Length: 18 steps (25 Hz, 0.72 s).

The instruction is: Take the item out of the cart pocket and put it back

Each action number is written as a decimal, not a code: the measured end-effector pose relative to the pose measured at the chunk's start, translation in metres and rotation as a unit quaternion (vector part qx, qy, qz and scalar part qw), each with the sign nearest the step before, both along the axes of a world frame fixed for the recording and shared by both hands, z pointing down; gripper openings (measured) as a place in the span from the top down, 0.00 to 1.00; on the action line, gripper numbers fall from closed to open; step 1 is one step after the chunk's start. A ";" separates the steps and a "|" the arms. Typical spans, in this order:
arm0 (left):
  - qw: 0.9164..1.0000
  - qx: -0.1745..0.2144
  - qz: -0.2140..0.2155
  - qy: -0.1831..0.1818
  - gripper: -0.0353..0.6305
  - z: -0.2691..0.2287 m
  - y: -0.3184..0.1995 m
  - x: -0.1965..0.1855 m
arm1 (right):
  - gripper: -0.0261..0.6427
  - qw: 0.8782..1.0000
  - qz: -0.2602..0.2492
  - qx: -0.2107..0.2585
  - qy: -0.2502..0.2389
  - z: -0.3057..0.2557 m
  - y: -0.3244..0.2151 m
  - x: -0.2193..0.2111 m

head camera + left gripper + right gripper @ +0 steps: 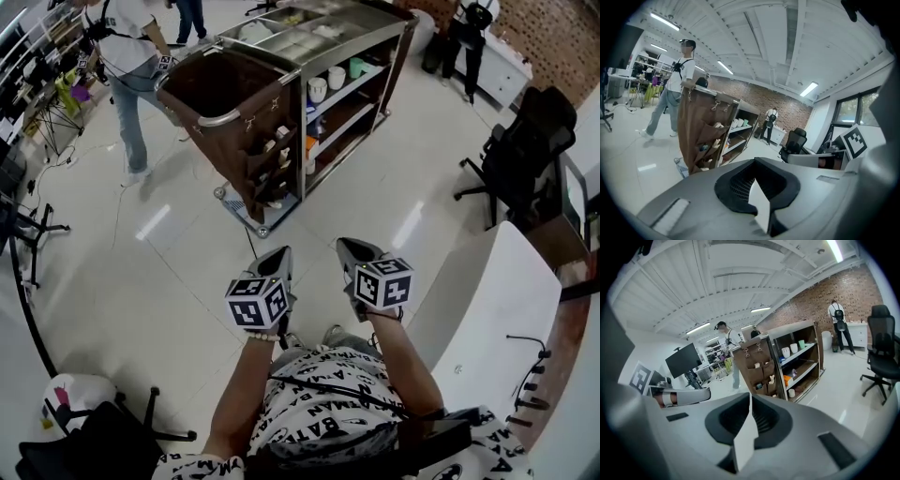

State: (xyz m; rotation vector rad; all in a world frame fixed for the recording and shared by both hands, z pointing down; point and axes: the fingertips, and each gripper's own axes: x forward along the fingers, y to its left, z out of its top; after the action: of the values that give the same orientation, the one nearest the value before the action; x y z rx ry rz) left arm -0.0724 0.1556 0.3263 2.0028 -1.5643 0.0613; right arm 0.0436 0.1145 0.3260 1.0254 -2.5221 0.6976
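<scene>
Fingers (759, 206) closed, empty, cart pockets (267, 169) well ahead

Glossy white floor (394, 178), brick wall (562, 37)

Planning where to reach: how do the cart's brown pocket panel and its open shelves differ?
The pocket panel is brown and hangs at one end; the shelves run open along the side. The pocket panel holds small items in pouches; the shelves carry upright cups. Both belong to one cart.

White shirt (323, 398) lettered in black; grey left tool (280, 255) and right tool (350, 247) bear black-and-white marker cubes (258, 302).
</scene>
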 end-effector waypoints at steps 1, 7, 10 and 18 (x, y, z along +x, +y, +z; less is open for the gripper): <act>1.000 -0.002 0.002 0.000 0.94 0.003 0.001 -0.002 | 0.92 1.000 0.003 0.002 0.001 0.002 0.000 -0.002; 1.000 -0.023 0.015 -0.004 0.94 0.017 0.005 -0.014 | 0.77 1.000 0.010 -0.003 0.003 0.015 -0.002 -0.018; 0.999 -0.031 0.015 -0.004 0.94 0.024 -0.002 -0.018 | 0.77 1.000 0.004 -0.010 0.009 0.028 -0.012 -0.026; 0.998 -0.060 0.007 -0.016 0.94 0.055 -0.068 -0.027 | 0.62 0.998 -0.018 -0.054 0.009 0.082 -0.079 -0.054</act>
State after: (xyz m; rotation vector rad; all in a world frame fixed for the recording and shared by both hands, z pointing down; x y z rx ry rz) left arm -0.0990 0.0875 0.3814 1.9277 -1.5305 0.1888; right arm -0.0102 0.0351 0.4076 0.9421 -2.4531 0.8012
